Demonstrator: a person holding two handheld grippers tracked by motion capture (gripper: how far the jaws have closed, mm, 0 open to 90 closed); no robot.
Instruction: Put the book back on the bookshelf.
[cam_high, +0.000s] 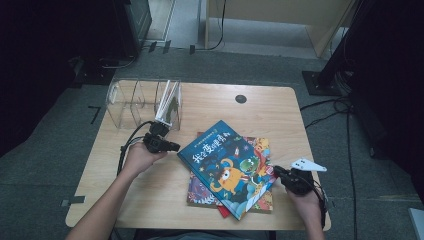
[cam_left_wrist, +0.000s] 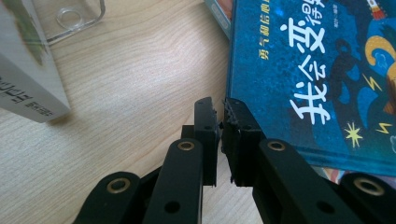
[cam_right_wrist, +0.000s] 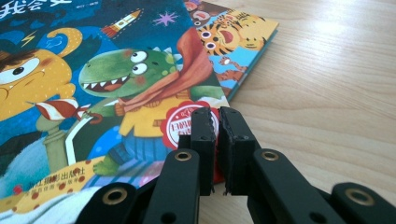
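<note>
A blue picture book (cam_high: 225, 165) (cam_left_wrist: 317, 70) (cam_right_wrist: 93, 70) lies askew on top of a small stack in the middle of the wooden table (cam_high: 150, 195). Under it a tiger-cover book (cam_high: 262, 147) (cam_right_wrist: 233, 37) sticks out. My left gripper (cam_high: 176, 146) (cam_left_wrist: 219, 109) sits just off the blue book's left edge, low over bare wood, jaws shut with nothing between them. My right gripper (cam_high: 276, 172) (cam_right_wrist: 217, 114) is at the blue book's right edge, over its red seal, jaws shut and holding nothing.
A clear acrylic book holder (cam_high: 125, 100) (cam_left_wrist: 74, 18) stands at the back left with a white book (cam_high: 169, 102) (cam_left_wrist: 28, 79) in its right slot. A round cable hole (cam_high: 241, 99) sits near the far edge. Bare wood runs along the table's left and right sides.
</note>
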